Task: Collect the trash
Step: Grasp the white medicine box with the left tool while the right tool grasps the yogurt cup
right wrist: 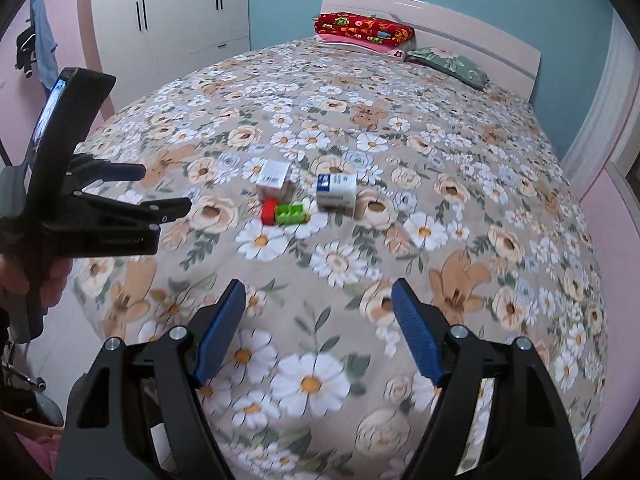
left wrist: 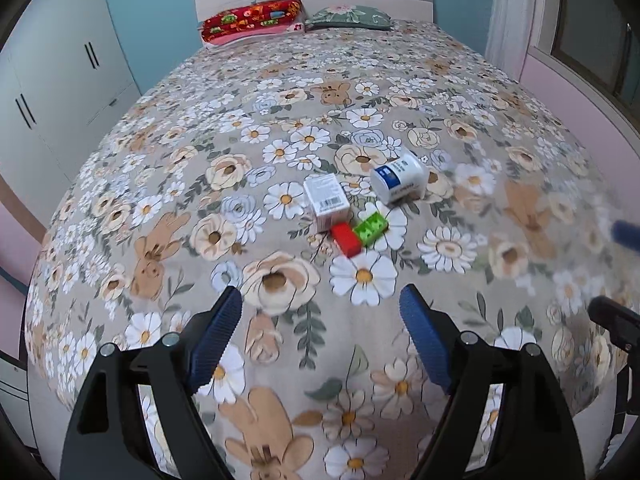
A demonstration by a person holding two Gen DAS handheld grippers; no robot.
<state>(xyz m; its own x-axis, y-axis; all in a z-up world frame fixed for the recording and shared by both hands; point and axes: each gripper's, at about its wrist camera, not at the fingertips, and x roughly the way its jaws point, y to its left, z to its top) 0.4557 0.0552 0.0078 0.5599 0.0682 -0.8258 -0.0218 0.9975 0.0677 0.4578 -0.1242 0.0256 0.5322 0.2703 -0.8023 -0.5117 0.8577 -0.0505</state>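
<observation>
Both my left gripper (left wrist: 320, 300) and right gripper (right wrist: 316, 296) hang empty with jaws apart over the bed (left wrist: 200, 340), so next I must reach ahead to the box (left wrist: 326, 200) and cup (left wrist: 398, 180) beside two bricks (left wrist: 360, 232).

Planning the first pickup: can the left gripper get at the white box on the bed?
Probably yes. The left gripper is open and empty, and only bare bedspread lies between it and the white box.

Both wrist cams overlook bed (left wrist: 280, 92)
</observation>
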